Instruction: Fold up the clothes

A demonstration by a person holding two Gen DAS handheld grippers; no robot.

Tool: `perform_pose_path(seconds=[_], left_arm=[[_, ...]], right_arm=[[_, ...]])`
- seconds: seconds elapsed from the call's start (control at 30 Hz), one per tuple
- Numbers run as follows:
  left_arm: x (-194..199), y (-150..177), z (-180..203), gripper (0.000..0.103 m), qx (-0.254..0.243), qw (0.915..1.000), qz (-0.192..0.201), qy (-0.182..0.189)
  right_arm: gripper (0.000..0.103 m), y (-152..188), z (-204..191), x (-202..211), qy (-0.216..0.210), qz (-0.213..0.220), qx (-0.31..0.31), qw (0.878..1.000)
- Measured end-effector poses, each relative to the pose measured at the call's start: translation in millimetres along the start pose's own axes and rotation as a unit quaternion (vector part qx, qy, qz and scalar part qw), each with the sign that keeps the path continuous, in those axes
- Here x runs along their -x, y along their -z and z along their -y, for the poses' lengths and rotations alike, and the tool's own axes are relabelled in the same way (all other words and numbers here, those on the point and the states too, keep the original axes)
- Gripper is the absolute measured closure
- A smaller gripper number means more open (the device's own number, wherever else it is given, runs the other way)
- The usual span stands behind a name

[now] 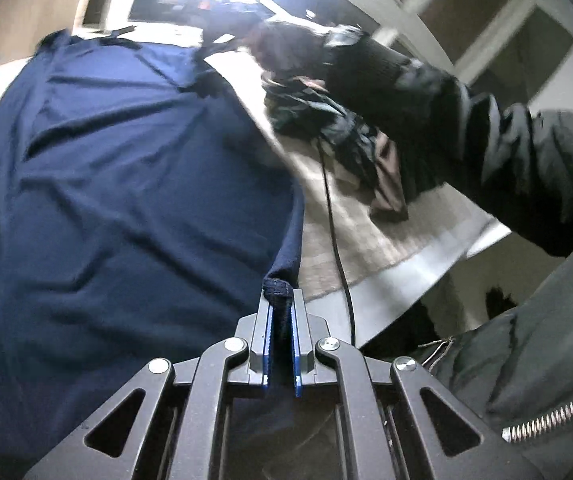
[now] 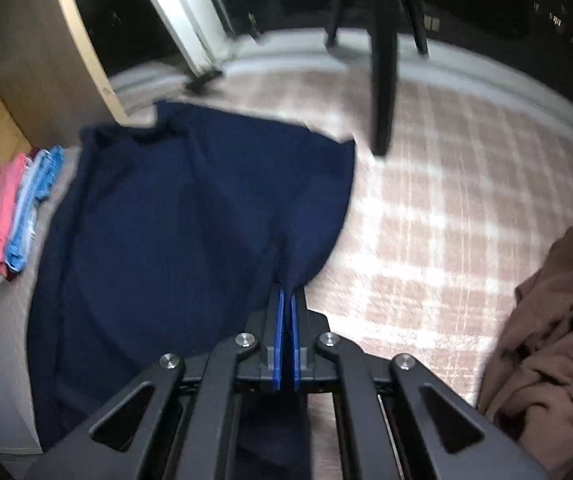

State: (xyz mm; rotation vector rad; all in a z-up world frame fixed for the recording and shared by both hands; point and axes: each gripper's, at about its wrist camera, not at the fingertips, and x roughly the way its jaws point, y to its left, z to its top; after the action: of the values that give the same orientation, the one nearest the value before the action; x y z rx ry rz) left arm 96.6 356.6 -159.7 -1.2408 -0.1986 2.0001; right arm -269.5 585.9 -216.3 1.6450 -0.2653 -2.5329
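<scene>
Navy knit garment (image 1: 126, 184) w/ soft creases, left gripper (image 1: 282, 300) and right gripper (image 2: 287, 300) each pinching its edge, checked cloth (image 2: 426, 208) beneath, brown crumpled pile (image 2: 546, 340) in right view only.

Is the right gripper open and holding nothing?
No, the right gripper is shut on an edge of the navy shirt.

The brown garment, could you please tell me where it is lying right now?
In the right wrist view, the brown garment lies crumpled at the lower right on the checked rug, apart from the navy shirt to its left.
</scene>
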Motion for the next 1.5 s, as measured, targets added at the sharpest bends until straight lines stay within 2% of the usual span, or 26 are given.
perform_pose_path(seconds=[0.17, 0.33, 0.53, 0.8, 0.9, 0.97, 1.03, 1.07, 1.17, 1.2, 1.3, 1.4, 1.5], left_arm=[[34.8, 26.8, -41.8, 0.097, 0.082, 0.9959, 0.027, -0.028], [49.1, 54.7, -78.8, 0.097, 0.146, 0.9871, 0.035, -0.057], [47.6, 65.3, -93.2, 0.097, 0.163, 0.9838, 0.031, -0.068], [55.7, 63.1, -85.5, 0.097, 0.146, 0.9866, 0.036, -0.063], [42.3, 65.6, -88.9, 0.096, 0.155, 0.9858, -0.002, -0.065], [44.4, 68.1, -94.3, 0.093, 0.171, 0.9834, -0.02, -0.059], [60.4, 68.7, -95.4, 0.089, 0.164, 0.9834, -0.02, -0.076], [69.4, 64.6, -97.1, 0.089, 0.161, 0.9836, -0.019, -0.08], [96.7, 40.5, -106.4, 0.088, 0.151, 0.9848, -0.011, -0.086], [101.9, 22.7, -111.2, 0.084, 0.141, 0.9864, -0.008, -0.083], [99.3, -40.6, -123.7, 0.082, 0.081, 0.9935, -0.004, -0.081], [76.7, -116.8, -135.5, 0.067, 0.018, 0.9965, 0.005, -0.081], [28.1, -188.5, -154.6, 0.067, -0.03, 0.9958, -0.008, -0.086]], right_arm=[[0.1, -23.2, -54.0, 16.1, -0.005, 0.022, 0.04, 0.999], [0.1, -37.9, -114.9, -7.7, 0.008, 0.015, 0.081, 0.997], [0.1, -35.9, -153.1, -53.1, 0.04, -0.005, 0.114, 0.993], [0.099, -36.5, -159.8, -59.1, 0.04, -0.018, 0.137, 0.99], [0.089, -35.0, -157.0, -54.2, 0.038, -0.038, 0.142, 0.988], [0.076, -29.1, -151.3, -28.2, 0.033, -0.012, 0.143, 0.989], [0.052, -25.6, -137.0, -18.1, 0.022, 0.003, 0.129, 0.991], [0.049, -24.2, -128.5, -15.5, 0.017, 0.009, 0.12, 0.993], [0.048, -20.0, -103.2, -7.7, -0.001, 0.028, 0.091, 0.995], [0.048, -18.6, -94.8, -5.1, -0.006, 0.034, 0.082, 0.996], [0.048, -14.3, -69.4, 2.8, -0.024, 0.053, 0.053, 0.997], [0.048, -10.1, -44.1, 10.6, -0.041, 0.071, 0.024, 0.996], [0.048, -5.9, -18.7, 18.5, -0.058, 0.09, -0.005, 0.994]])
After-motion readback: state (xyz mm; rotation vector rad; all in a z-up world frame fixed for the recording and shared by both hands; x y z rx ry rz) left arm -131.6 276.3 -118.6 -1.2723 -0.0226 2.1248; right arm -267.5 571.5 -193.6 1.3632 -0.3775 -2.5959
